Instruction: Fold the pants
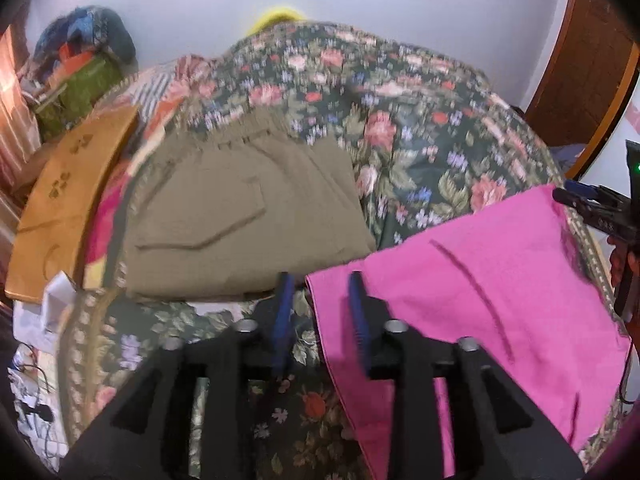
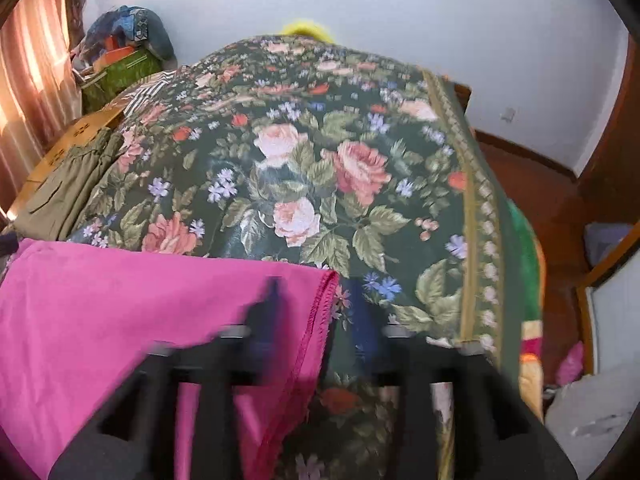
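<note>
Pink pants (image 1: 472, 280) on bed (image 2: 320, 160): soft, light, limp (grab hem corners); left tool (image 1: 320, 292) and right tool (image 2: 320, 300) parted, empty.

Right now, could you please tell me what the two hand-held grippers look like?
The left hand-held gripper has a matte black angular body, two slim blue finger pads, and silver bolt heads on top. The right hand-held gripper is built alike but motion-blurred; seen from the left wrist view, it is black and carries a small green light.
</note>
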The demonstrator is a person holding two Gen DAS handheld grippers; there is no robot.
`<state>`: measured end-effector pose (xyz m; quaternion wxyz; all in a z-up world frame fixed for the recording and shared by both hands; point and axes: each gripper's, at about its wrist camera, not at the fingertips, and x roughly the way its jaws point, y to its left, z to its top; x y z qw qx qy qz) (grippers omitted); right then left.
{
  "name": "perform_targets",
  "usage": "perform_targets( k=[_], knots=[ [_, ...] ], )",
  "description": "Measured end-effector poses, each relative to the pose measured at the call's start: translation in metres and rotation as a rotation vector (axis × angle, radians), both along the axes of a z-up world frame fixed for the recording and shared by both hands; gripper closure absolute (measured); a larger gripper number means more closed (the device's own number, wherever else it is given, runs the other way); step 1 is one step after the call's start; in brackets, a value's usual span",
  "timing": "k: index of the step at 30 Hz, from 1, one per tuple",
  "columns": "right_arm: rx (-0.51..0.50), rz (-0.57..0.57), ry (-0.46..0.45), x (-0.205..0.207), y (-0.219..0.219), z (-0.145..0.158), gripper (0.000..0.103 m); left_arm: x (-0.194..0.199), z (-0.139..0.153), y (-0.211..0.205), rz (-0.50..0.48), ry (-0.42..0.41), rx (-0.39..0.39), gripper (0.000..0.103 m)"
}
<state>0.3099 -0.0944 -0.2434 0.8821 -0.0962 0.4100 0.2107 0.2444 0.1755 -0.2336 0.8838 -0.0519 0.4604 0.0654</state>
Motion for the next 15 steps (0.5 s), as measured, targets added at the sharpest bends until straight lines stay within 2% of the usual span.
perform_targets(
  k=[2,7,10,12,15],
  knots=[
    [0.011,0.021,-0.047,-0.014,0.002,0.013,0.042,-0.004,0.016,-0.008,-0.014,-0.042,0.015,0.058],
    [0.064,0.107,-0.031,-0.036,0.023,0.030,0.042,0.004,0.029,-0.037,-0.083,-0.074,-0.016,0.046],
    [0.089,0.182,0.025,-0.047,0.045,0.025,0.041,0.017,0.017,-0.062,-0.140,-0.034,-0.029,0.046],
    [0.084,0.209,0.063,-0.050,0.057,0.015,0.041,0.027,0.002,-0.074,-0.167,0.023,-0.033,0.046],
    [0.038,0.254,0.189,-0.048,0.072,-0.012,0.042,0.032,-0.020,-0.077,-0.191,0.102,-0.059,0.045]
  ],
)
